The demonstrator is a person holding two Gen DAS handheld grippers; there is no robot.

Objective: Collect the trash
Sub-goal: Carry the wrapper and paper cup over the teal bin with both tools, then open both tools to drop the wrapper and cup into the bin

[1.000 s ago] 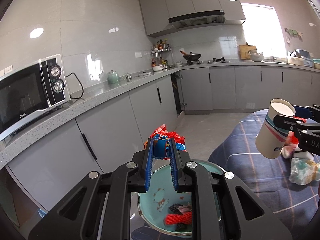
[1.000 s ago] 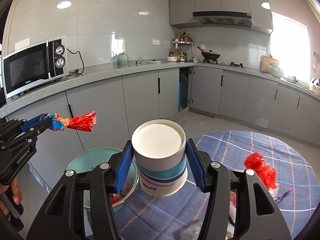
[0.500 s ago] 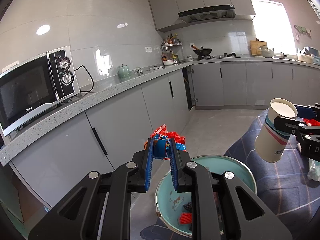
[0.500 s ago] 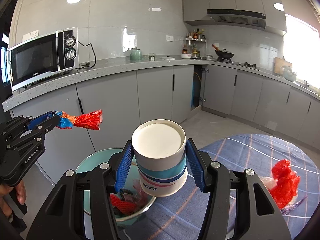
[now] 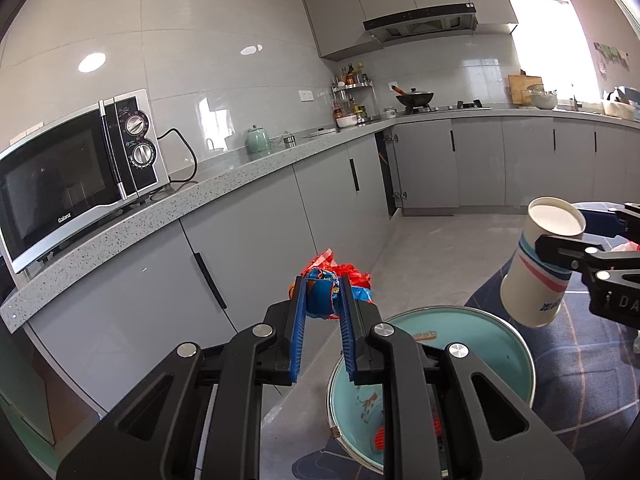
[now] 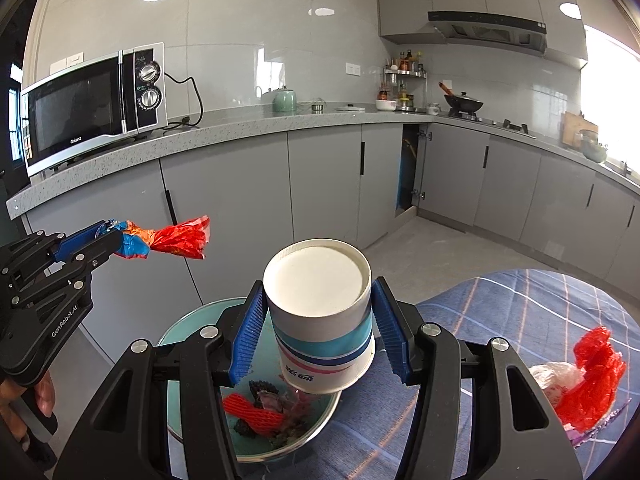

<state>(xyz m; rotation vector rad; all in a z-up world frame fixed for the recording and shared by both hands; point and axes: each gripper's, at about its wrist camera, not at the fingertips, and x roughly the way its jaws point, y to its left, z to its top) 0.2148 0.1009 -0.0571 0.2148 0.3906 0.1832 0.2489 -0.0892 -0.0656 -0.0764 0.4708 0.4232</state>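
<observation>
With some scraps already in the teal basin (image 6: pixel 188 332), the left tongs (image 5: pixel 322 300) grip a crumpled wrapper (image 6: pixel 168 236) and the right tongs (image 6: pixel 318 320) clasp a paper cup (image 6: pixel 320 312) above it, while red plastic (image 6: pixel 592 376) waits on the bench (image 6: pixel 532 304).

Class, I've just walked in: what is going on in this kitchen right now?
A person is clearing rubbish with two hand-held tongs. The left tongs grip a crumpled red-and-blue wrapper; the right tongs grip a paper cup. Both hang over a teal bin that already holds scraps. A red plastic bag lies on the checked tablecloth.
</observation>
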